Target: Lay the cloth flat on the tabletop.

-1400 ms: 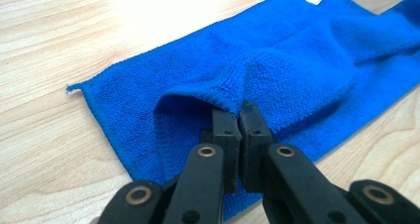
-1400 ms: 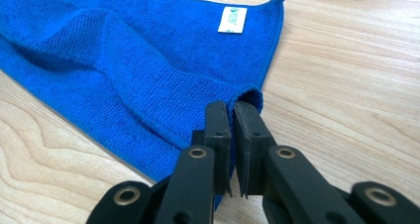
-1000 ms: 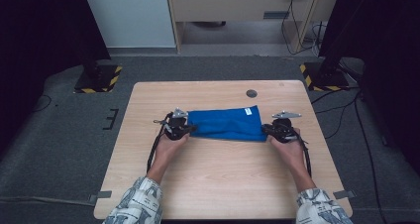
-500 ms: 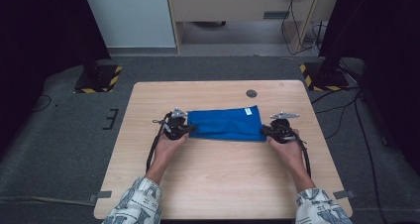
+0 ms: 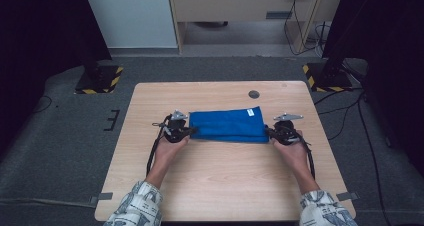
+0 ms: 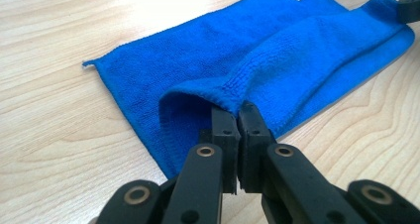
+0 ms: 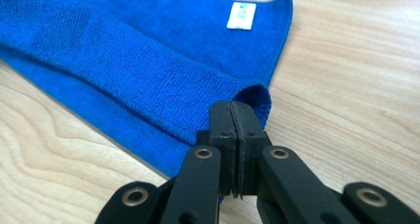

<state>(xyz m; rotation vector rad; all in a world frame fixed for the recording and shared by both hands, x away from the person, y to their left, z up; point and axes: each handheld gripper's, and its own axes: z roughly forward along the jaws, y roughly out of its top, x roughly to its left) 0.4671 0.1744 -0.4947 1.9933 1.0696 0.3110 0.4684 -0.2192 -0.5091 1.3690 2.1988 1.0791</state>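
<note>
Pinching the blue cloth (image 5: 227,125), left gripper (image 6: 236,116) and right gripper (image 7: 232,112) clamp opposite folded corners.

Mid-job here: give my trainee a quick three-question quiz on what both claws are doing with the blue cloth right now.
1. True or false: the left claw is shut on an edge of the blue cloth.
2. Where on the cloth is the white label? A) on the corner beyond the right claw B) beside the left claw C) on the bare table
3. In the high view, what lies on the table beyond the cloth?

Key:
1. True.
2. A.
3. A small dark round spot.
</note>
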